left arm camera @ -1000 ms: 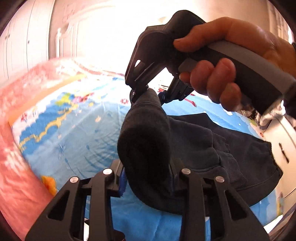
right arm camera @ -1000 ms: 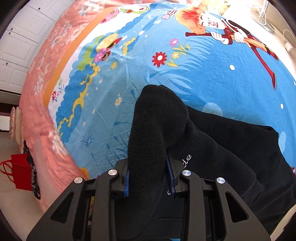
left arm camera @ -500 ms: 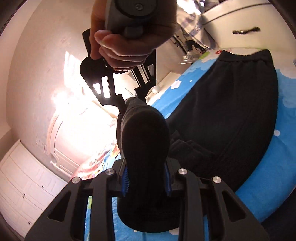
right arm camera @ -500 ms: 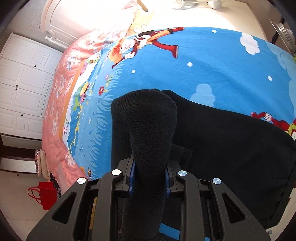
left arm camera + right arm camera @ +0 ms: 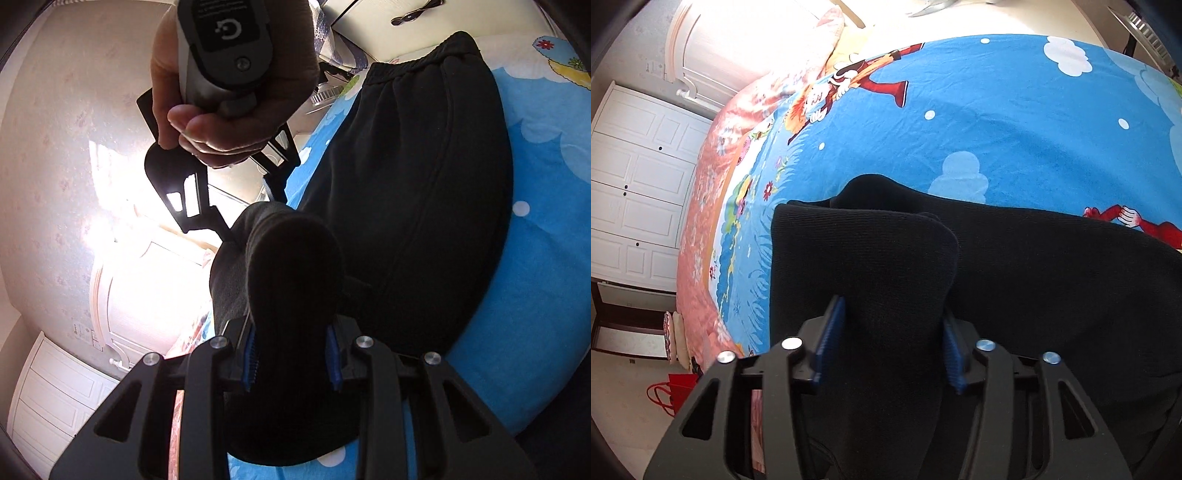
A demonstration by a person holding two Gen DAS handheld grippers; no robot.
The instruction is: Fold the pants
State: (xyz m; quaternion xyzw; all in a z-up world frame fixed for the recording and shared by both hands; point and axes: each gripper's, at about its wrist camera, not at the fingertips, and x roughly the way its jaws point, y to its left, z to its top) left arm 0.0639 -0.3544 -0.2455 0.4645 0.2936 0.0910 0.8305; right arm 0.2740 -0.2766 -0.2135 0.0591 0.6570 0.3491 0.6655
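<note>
1. Your left gripper (image 5: 291, 360): black two-finger tool with blue ribbed pads, narrowly parted and clamped on a bunched cuff of the black knit pants (image 5: 413, 206). The cuff stands up between the pads.

2. The pants: the body lies flat on the blue cartoon-print bed sheet (image 5: 535, 206), elastic waistband at the far end near a white drawer front (image 5: 424, 22).

3. Your right gripper (image 5: 886, 347): its jaws have just been opening. The second ribbed cuff sits between the blue pads; the right-hand pad touches the cloth, while a sliver of gap shows at the left-hand pad, so no firm clamp is evident.

4. Your right hand (image 5: 236, 92): wrapped round the grey handle in the left wrist view.

5. Surroundings: pink floral quilt (image 5: 701, 206), white panelled wardrobe (image 5: 639, 184), red bag (image 5: 670, 393) on the floor.
</note>
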